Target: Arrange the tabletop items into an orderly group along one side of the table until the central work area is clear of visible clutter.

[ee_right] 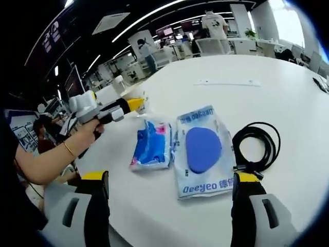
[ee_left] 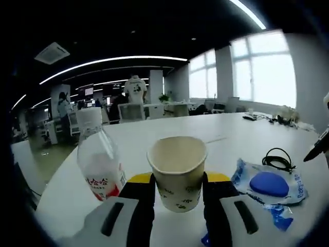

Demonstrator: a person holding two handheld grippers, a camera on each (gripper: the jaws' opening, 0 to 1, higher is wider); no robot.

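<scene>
In the left gripper view, the left gripper [ee_left: 179,193] squeezes a paper cup [ee_left: 178,171] between its jaws, near the table [ee_left: 247,134] edge. A water bottle [ee_left: 98,157] stands just beside it. In the right gripper view, the right gripper [ee_right: 169,198] is wide open, holding nothing, above a clear bag with a blue pad [ee_right: 203,149]. A smaller blue packet [ee_right: 151,145] touches that bag, and a black cable [ee_right: 257,146] coils beside it.

Far windows [ee_left: 262,72] glow bright; ceiling light strips [ee_left: 110,62] curve overhead — office desks [ee_left: 154,109] and a standing person [ee_left: 135,88] beyond.
</scene>
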